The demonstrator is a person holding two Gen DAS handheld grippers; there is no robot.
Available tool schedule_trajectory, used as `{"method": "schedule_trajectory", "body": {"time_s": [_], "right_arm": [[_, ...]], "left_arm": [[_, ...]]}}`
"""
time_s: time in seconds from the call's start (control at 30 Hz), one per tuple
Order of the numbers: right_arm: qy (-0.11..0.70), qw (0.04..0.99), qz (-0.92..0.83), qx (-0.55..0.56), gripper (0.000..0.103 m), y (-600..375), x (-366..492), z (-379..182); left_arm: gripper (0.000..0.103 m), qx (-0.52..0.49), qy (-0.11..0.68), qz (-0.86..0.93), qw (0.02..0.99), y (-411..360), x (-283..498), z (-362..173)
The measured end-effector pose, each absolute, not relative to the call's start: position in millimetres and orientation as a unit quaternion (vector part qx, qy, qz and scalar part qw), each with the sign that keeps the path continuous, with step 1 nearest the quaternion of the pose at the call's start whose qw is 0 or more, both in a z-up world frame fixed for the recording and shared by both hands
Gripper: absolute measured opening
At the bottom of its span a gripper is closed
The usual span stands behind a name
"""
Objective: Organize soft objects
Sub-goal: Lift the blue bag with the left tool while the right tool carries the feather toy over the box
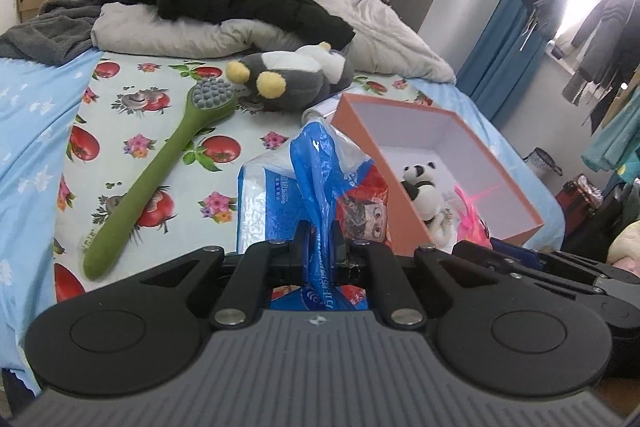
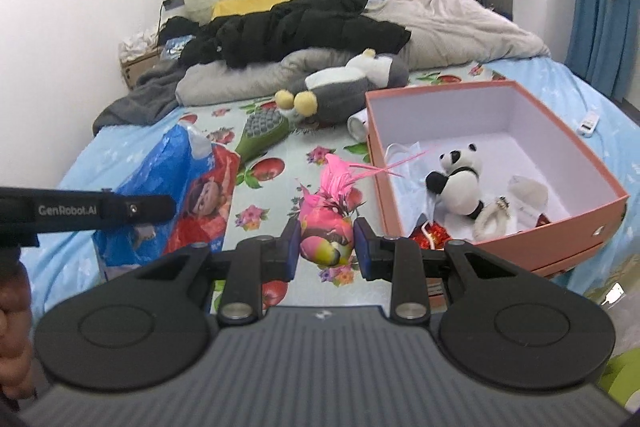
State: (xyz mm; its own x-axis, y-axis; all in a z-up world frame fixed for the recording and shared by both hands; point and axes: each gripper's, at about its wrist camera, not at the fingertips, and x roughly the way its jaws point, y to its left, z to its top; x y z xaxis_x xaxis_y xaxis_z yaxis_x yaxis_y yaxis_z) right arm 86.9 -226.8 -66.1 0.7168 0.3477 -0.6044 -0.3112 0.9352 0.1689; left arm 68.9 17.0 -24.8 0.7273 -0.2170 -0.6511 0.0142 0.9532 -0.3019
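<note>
Both tongs carry a load. Our left gripper, at the lower middle of the left wrist view, is pinched nearly closed on the gathered top of a blue plastic bag, which hangs in front of the fingers. In the right wrist view the same bag shows at the left, printed with a cartoon figure on red. Our right gripper is clamped at a narrow width on a pink feathered bird toy, its blue pads pressing both sides of the body; the pink plumes reach up and right toward the box rim. An open orange box sits at the right on the flowered bed sheet, with a small panda plush inside. Beyond, at the middle of the frame, we see a green massage brush and a grey plush toy lying on the sheet.
</note>
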Motion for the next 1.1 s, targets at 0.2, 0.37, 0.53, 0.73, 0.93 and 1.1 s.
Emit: {"method": "schedule_trajectory", "body": {"time_s": [0.2,0.37,0.53,0.73,0.93,1.1], "right_arm": [[0.316,0.933,0.17,0.031,0.032,-236,75,-53],[0.308,0.937,0.16,0.033,0.032,-246,68,-47],[0.306,0.941,0.143,0.04,0.032,-260,65,-43],[0.302,0.945,0.115,0.052,0.032,-281,61,-39],[0.308,0.945,0.093,0.067,0.032,-300,59,-38],[0.321,0.941,0.069,0.085,0.032,-317,70,-43]], "left_arm": [[0.01,-0.137,0.354,-0.08,0.922,4,61,-14],[0.01,-0.139,0.353,-0.099,0.92,-11,62,-10],[0.01,-0.135,0.356,-0.12,0.917,-29,67,-9],[0.01,-0.125,0.359,-0.152,0.912,-55,74,-6],[0.01,-0.112,0.368,-0.178,0.906,-79,91,-6],[0.01,-0.101,0.378,-0.195,0.899,-97,114,-10]]}}
